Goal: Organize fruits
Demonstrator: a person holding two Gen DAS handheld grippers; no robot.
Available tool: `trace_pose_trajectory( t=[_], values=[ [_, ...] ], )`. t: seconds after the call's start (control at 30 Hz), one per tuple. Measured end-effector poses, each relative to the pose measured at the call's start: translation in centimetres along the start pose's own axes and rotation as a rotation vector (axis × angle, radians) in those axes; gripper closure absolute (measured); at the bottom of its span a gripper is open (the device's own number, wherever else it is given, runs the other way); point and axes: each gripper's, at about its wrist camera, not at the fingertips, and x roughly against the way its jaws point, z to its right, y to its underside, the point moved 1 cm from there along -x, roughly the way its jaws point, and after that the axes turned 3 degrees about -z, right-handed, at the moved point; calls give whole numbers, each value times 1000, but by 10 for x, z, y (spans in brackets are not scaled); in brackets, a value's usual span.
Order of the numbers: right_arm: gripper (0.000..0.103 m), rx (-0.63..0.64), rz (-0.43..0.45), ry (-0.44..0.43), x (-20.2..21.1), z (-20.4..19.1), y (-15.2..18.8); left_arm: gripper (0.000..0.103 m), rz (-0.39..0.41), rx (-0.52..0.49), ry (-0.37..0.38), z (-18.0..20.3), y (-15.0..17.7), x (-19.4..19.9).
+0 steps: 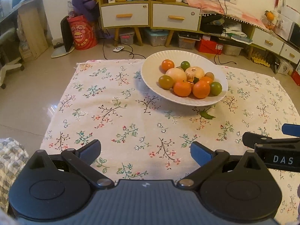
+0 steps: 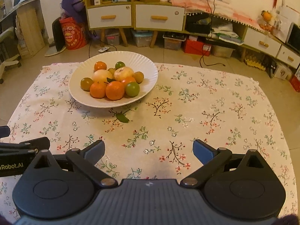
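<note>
Left tongs [image 1: 145,152]: you are holding them wide apart and empty, low in the left wrist view, hovering over the floral cloth [image 1: 116,112] on the worktop.
Right tongs [image 2: 149,151]: you are keeping these spread wide too, gripping nothing.
Fruit plate [image 1: 150,75]: it is sitting on the far half of the cloth, piled with oranges [image 1: 182,88], green fruits [image 1: 216,88] and two pale round fruits [image 1: 176,74].
Bearing from left: the plate is lying ahead and slightly right of centre.
Bearing from right: the plate [image 2: 78,91] is lying ahead toward the upper left.
Nearer hand: as a judgement, neither is clearly closer; the plate is sitting between the two lines of reach.
Loose leaf [image 2: 122,118]: it is resting on the cloth just in front of the plate.
Progress: all the fruit appears gathered on the plate already.
</note>
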Motion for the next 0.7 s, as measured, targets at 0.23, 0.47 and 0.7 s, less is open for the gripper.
trace_pose_trajectory(
  t=[0.23,0.47,0.7],
  values=[
    [3,1,5,0,1,-1,0,17,-7,-1,4,3,1,0],
    [2,0,8,3,0,0,-1,17,-11,1,8,2,2,0],
    [2,-1,7,3,0,1,-1,17,-21,1,10,3,2,-1]
  ],
)
